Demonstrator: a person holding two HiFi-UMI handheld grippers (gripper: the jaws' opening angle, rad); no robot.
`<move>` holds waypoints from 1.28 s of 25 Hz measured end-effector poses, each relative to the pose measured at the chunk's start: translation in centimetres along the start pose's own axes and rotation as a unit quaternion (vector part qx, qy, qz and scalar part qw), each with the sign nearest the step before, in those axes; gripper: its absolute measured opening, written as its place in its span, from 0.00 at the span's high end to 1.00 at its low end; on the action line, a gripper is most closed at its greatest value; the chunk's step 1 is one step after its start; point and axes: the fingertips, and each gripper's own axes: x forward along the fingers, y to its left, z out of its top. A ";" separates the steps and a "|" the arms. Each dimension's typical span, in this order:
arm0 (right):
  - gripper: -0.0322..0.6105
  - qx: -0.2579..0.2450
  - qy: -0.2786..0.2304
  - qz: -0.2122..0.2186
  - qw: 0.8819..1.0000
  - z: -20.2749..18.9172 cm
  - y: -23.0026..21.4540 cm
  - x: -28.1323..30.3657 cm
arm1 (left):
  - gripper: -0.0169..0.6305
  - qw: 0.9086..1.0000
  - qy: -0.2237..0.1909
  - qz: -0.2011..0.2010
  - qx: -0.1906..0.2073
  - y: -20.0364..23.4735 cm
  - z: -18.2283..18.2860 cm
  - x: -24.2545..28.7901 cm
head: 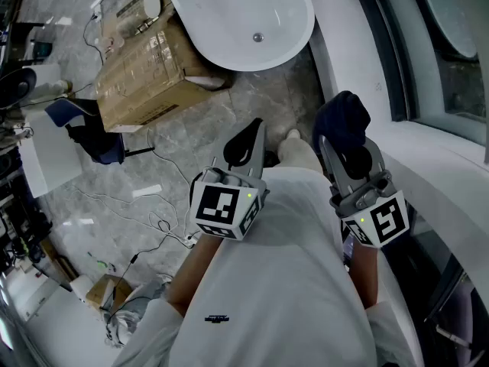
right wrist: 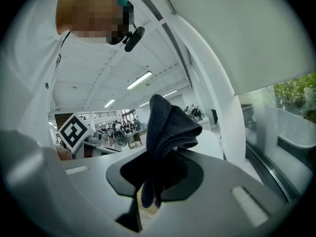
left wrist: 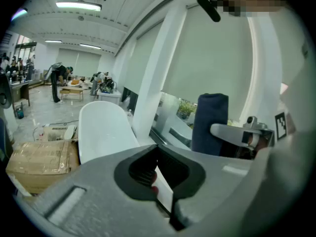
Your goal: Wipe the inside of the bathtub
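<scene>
You are clamping a bunched dark cloth (head: pixel 341 117) in your right gripper (head: pixel 353 157) while your left gripper (head: pixel 246 145) is hanging closed and empty, and with the bathtub (head: pixel 229 14) lying ahead beside the cardboard box (head: pixel 141 71), that loose bundle risks slipping out when dragging along its wall.

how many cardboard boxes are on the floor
2. A large cardboard box sits against the bathtub at the top of the head view; a small open box lies at the lower left. Others may be hidden out of view.
</scene>
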 end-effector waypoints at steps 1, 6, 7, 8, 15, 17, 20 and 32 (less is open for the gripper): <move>0.87 0.008 0.001 0.004 1.000 -0.2 0.9 0.1 | 0.97 1.000 0.001 -0.007 0.012 -0.2 -0.1 -0.7; 0.87 0.043 0.013 0.011 0.999 -1.4 6.1 2.1 | 0.97 1.000 0.004 -0.014 0.009 2.4 -1.0 -4.7; 0.87 0.042 0.016 0.013 0.999 -1.6 7.1 2.8 | 0.97 1.000 0.001 -0.010 0.003 3.6 -1.1 -5.5; 0.87 0.040 0.017 0.016 0.999 -1.6 8.1 3.7 | 0.97 1.000 -0.005 -0.006 -0.002 4.8 -1.2 -6.3; 0.87 0.028 0.016 0.022 0.999 -2.1 15.2 8.6 | 0.97 0.999 -0.036 0.008 -0.024 12.5 -2.0 -13.0; 0.87 0.023 0.009 0.017 1.000 -2.1 16.4 10.2 | 0.97 0.999 -0.048 0.007 -0.026 14.5 -2.1 -14.3; 0.87 0.029 0.003 -0.003 1.000 -2.5 17.8 11.7 | 0.97 0.999 -0.049 -0.003 -0.022 16.7 -2.6 -15.5; 0.87 0.063 0.018 -0.025 0.998 -2.7 9.9 16.9 | 0.97 0.999 -0.020 -0.003 -0.036 19.9 0.0 -7.9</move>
